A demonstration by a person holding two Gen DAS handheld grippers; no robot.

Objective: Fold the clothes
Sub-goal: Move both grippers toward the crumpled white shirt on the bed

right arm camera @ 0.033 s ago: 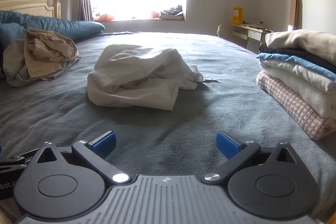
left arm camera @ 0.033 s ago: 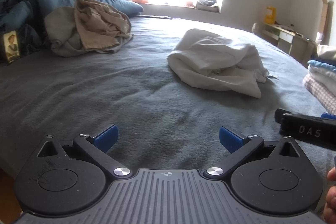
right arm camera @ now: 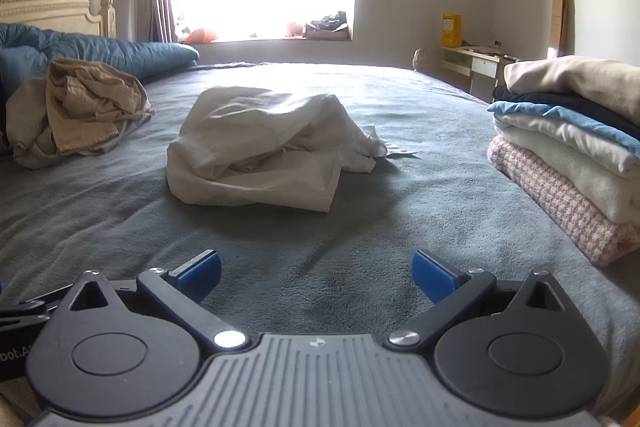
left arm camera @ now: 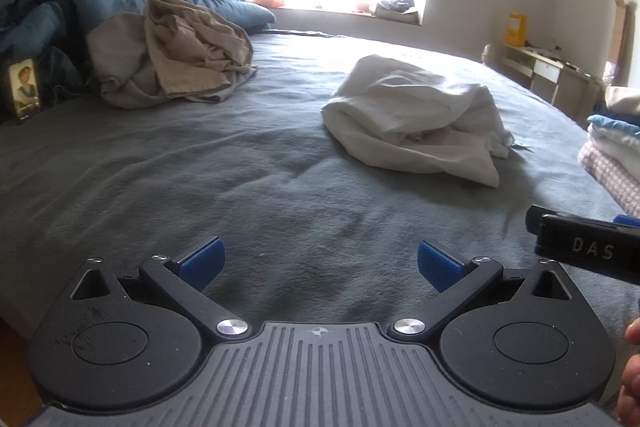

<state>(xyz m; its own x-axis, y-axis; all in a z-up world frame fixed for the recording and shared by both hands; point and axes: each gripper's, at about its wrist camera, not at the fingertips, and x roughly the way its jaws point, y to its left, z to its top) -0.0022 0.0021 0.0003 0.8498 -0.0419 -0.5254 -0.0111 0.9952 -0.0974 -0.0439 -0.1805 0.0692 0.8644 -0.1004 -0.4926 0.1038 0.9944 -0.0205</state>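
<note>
A crumpled white garment (left arm camera: 412,119) (right arm camera: 264,147) lies loose in the middle of the grey bed (left arm camera: 200,179) (right arm camera: 400,195). It is well ahead of both grippers and neither touches it. My left gripper (left arm camera: 320,263) is open over bare sheet, blue pads wide apart and nothing between them. My right gripper (right arm camera: 316,274) is open too, low over the sheet near the bed's front. Part of the right gripper's black body (left arm camera: 588,247) shows at the right edge of the left wrist view.
A heap of beige and grey clothes (left arm camera: 180,55) (right arm camera: 80,107) sits at the back left against a blue duvet (left arm camera: 60,7). A stack of folded clothes (right arm camera: 572,139) (left arm camera: 616,147) stands at the bed's right edge. A small picture (left arm camera: 25,89) leans far left. A hand (left arm camera: 632,367) is at lower right.
</note>
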